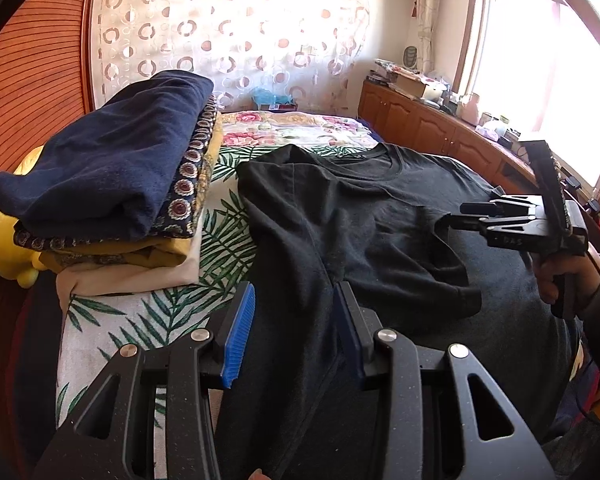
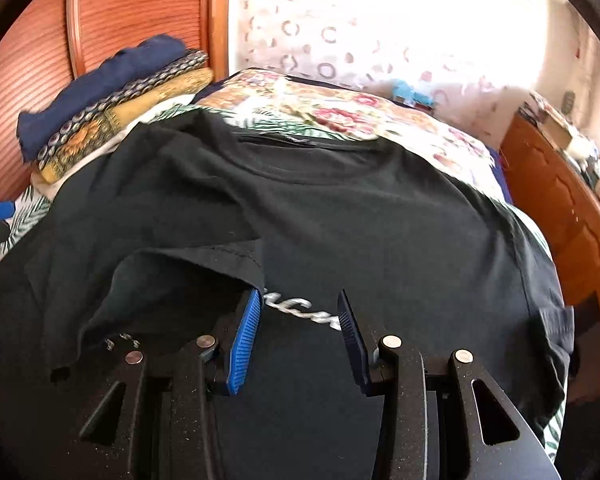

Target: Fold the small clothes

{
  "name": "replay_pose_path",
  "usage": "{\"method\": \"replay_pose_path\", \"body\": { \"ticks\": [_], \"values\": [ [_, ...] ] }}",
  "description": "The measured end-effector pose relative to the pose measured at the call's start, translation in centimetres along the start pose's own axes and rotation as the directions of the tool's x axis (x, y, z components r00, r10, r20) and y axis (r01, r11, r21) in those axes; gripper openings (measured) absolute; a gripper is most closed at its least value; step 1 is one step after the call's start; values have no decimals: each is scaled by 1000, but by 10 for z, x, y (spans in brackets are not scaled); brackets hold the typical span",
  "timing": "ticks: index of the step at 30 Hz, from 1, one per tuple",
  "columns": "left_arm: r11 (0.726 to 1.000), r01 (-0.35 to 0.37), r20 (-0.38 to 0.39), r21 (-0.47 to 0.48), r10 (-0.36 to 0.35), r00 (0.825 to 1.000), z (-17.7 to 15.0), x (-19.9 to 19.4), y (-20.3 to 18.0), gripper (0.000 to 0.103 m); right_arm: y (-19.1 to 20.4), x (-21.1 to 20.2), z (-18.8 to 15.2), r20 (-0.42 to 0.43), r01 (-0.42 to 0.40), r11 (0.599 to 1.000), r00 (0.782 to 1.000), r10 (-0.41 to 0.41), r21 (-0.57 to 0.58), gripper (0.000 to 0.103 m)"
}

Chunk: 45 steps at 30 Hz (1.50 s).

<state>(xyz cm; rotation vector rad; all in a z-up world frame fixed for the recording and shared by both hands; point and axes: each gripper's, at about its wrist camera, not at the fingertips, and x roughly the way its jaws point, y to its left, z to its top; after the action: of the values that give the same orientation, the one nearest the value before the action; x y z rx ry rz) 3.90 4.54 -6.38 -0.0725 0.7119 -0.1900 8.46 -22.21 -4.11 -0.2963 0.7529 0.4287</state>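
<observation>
One black T-shirt [image 1: 360,216] spread on bed [image 1: 148,312], under both gaping grippers, left [image 1: 296,332], right [image 2: 300,332], folded stack [image 1: 112,200] by left edge.

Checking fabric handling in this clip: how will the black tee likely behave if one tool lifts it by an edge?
The black tee will probably flop and drape: its left side already lies folded over in soft creases. It looks thin and light, so one edge should lift easily while the rest drags on the bedsheet. It may slip from a shallow pinch.
</observation>
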Motion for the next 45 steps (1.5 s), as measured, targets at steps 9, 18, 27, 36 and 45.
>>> {"method": "replay_pose_path", "body": {
  "ticks": [9, 18, 27, 36, 45],
  "values": [
    [999, 12, -13, 43, -11, 1000, 14, 8, -16, 42, -14, -22, -7, 40, 104, 995, 994, -104, -2, 42],
    [997, 12, -46, 79, -8, 999, 61, 41, -23, 42, -47, -40, -23, 49, 83, 996, 995, -84, 25, 42],
    [994, -6, -93, 113, 16, 996, 91, 83, -29, 42, -62, -44, -43, 24, 65, 996, 997, -67, 60, 42],
    [994, -1, -106, 108, 12, 994, 107, 97, -31, 56, -64, -50, -45, 33, 49, 997, 998, -51, 65, 42],
    [988, -81, -188, 133, 106, 976, 117, 125, -23, 84, -69, -48, -46, 43, 34, 996, 998, -37, 77, 42]
  ]
}}
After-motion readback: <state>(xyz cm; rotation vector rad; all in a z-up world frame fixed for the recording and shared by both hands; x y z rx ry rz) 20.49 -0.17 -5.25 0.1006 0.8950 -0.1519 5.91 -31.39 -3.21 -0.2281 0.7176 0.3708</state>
